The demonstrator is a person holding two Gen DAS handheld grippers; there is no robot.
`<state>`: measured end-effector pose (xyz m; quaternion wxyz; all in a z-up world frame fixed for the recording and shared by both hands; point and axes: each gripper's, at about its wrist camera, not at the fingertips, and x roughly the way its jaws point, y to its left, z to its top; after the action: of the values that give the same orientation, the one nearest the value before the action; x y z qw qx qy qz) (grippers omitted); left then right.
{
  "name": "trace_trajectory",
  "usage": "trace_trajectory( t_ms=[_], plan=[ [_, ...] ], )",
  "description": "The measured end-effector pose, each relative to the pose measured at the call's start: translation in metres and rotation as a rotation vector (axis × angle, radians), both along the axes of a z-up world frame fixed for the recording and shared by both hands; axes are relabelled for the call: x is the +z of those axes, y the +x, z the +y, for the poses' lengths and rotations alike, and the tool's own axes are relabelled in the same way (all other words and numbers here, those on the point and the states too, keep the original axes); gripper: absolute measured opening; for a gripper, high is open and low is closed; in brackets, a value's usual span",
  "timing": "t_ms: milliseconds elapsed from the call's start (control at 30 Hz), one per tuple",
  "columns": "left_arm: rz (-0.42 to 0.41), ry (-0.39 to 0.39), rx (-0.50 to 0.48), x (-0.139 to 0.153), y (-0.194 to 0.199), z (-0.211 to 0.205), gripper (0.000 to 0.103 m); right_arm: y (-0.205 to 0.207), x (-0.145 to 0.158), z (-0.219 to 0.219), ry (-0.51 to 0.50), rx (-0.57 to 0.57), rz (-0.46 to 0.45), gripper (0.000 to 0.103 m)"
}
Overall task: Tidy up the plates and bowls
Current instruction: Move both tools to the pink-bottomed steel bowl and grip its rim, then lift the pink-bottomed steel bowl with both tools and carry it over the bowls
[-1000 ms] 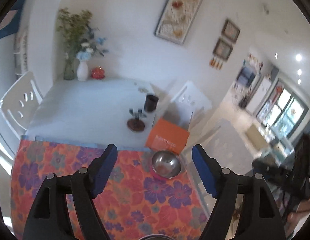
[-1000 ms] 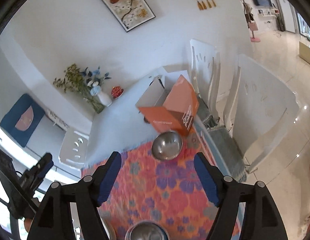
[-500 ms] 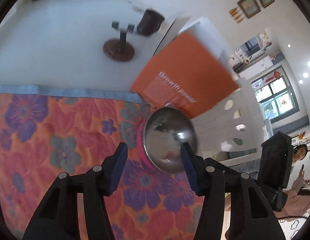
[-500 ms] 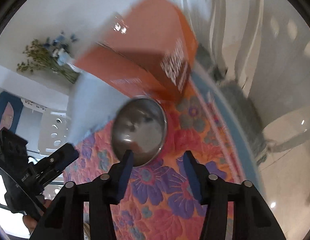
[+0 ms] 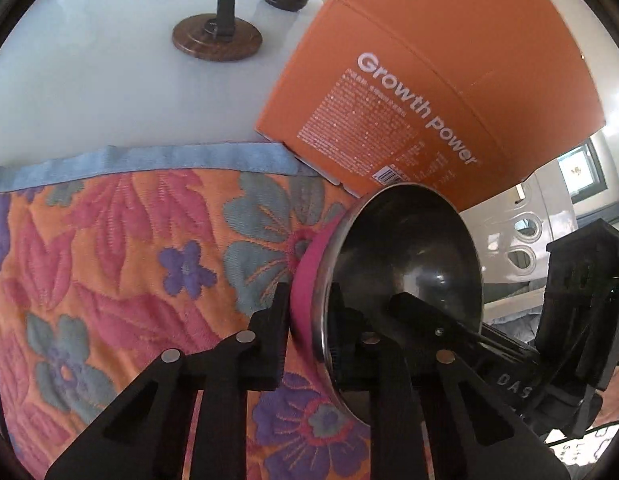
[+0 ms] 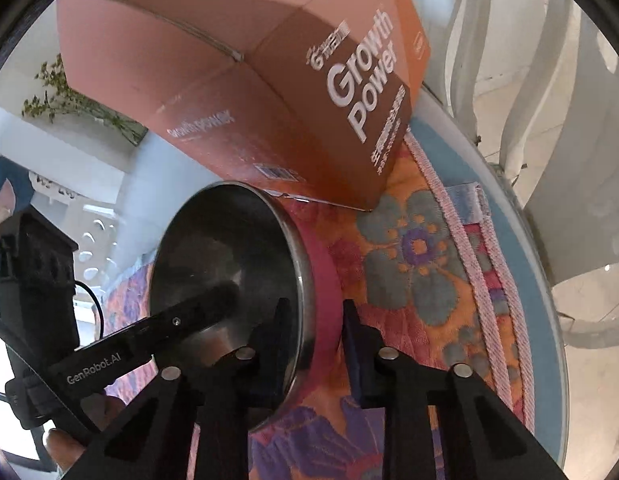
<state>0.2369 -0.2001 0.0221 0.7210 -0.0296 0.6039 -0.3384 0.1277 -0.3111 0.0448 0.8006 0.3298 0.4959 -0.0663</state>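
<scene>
Both grippers have just been closing, and each now pinches the rim of the same steel bowl (image 5: pixel 405 264), a metal bowl with a pink outer band that sits on the floral placemat (image 5: pixel 121 264) at the near edge of the worktop (image 5: pixel 89 92), just in front of an orange cardboard box (image 5: pixel 437 80) printed "Growth power". The left gripper (image 5: pixel 309 312) has its jaws nearly together across the bowl's left rim, one finger on the pink outside, the other inside the basin. The right gripper (image 6: pixel 313 320) clamps the opposite rim in the same way, one finger inside and one against the pink band. In each wrist view the other gripper's finger shows reaching into the bowl from the far side. The step in hand looks like the grasp itself, at the start of moving this bowl to wherever the dishes are being gathered; no plates or other bowls show here, so the destination cannot be told. The next move probably calls for lifting with both hands together and level, since uneven pulls on a thin, slick rim could twist it free, and for drawing back from the box, which stands close behind the bowl.
</scene>
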Motion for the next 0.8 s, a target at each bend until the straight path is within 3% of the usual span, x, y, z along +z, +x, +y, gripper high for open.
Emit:
trace_trajectory(
  t_ms=[200,267,500,733,800],
  plan=[
    [-0.024,-0.046,0.002,0.02,-0.006,0.003,0.014,0.0,0.012,0.011,-0.05,0.017,-0.005,0.019],
    [-0.043,-0.07,0.007,0.038,-0.017,0.01,0.014,-0.005,0.034,0.022,-0.101,0.045,-0.026,0.02],
    [-0.162,-0.116,0.091,0.118,-0.069,0.06,0.014,-0.036,0.109,0.071,-0.128,0.084,-0.092,0.022],
    [-0.297,-0.187,0.191,0.206,-0.13,0.133,0.014,-0.081,0.188,0.136,-0.165,0.129,-0.214,0.022],
    [-0.336,-0.196,0.196,0.226,-0.141,0.138,0.014,-0.096,0.211,0.15,-0.179,0.134,-0.254,0.022]
  ],
)
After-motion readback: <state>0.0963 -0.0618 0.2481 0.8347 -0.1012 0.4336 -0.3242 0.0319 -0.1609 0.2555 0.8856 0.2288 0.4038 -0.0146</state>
